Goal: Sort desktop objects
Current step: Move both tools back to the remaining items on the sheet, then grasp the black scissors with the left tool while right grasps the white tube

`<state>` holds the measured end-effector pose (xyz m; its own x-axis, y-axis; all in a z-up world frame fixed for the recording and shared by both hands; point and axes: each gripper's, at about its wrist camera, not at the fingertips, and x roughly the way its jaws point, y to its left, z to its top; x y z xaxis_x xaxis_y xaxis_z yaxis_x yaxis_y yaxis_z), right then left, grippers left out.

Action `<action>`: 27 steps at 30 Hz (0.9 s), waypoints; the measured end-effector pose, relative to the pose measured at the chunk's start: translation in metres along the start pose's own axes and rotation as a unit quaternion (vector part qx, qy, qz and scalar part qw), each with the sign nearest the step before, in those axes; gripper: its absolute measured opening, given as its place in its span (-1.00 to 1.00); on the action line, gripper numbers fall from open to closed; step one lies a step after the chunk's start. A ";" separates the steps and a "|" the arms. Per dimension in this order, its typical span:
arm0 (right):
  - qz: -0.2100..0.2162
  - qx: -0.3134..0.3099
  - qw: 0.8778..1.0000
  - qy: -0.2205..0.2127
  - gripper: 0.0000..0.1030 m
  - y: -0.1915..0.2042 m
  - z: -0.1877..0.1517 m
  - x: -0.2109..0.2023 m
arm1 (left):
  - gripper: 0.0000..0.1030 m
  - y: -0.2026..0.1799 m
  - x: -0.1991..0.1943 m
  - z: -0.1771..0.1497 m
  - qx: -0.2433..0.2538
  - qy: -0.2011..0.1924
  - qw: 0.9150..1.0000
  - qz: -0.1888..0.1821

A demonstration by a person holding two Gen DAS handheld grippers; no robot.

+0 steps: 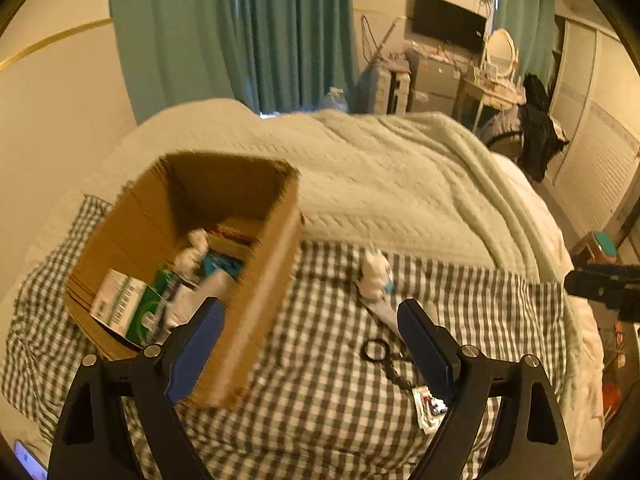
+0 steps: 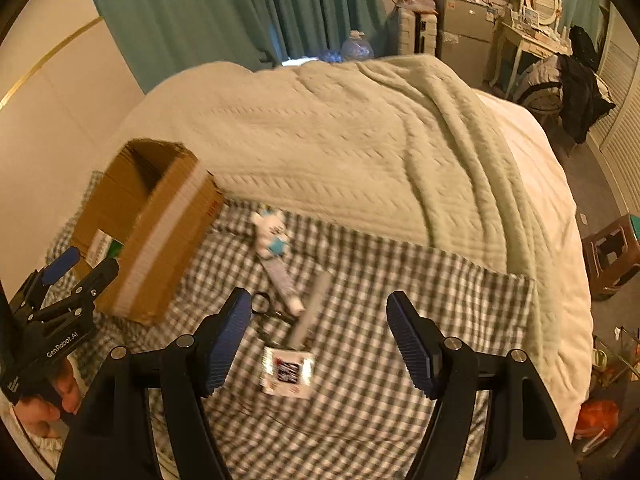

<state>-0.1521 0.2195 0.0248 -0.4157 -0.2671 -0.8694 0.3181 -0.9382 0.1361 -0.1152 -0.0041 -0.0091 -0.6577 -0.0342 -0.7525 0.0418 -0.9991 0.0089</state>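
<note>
Checked bedspread (image 2: 360,400), small packet (image 2: 287,371) below right gripper (image 2: 319,330), both fingers spread wide, empty, left gripper (image 1: 310,338) beside cardboard box (image 1: 260,280)

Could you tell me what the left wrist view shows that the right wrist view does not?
Only the left wrist view looks into the cardboard box: a green-and-white carton and a white plush lie inside. Only the right wrist view shows the grey strip on the checked cloth and the hand carrying the left gripper. Both show the box, the white plush toy, the black ring, the small packet and the green blanket.
</note>
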 end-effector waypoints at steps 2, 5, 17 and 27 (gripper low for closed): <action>0.001 0.006 1.000 0.010 0.36 -0.012 -0.005 0.006 | 0.76 -0.013 0.012 -0.013 0.004 0.014 1.000 -0.002; 0.001 0.017 1.000 0.023 0.36 -0.027 -0.012 0.016 | 0.76 -0.035 0.032 -0.035 0.010 0.046 0.999 -0.015; 0.005 -0.012 0.997 0.076 0.35 -0.024 -0.029 0.069 | 0.56 -0.049 0.119 -0.069 -0.062 0.137 0.989 -0.015; 0.035 0.015 0.990 0.136 0.35 -0.011 -0.029 0.147 | 0.26 -0.027 0.177 -0.073 -0.102 0.182 0.978 -0.011</action>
<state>-0.1915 0.1966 -0.1182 -0.1471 -0.2673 -0.9523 0.3109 -0.9265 0.2120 -0.1780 0.0190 -0.1904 -0.3501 0.0360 -0.9360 0.2045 -0.9722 -0.1138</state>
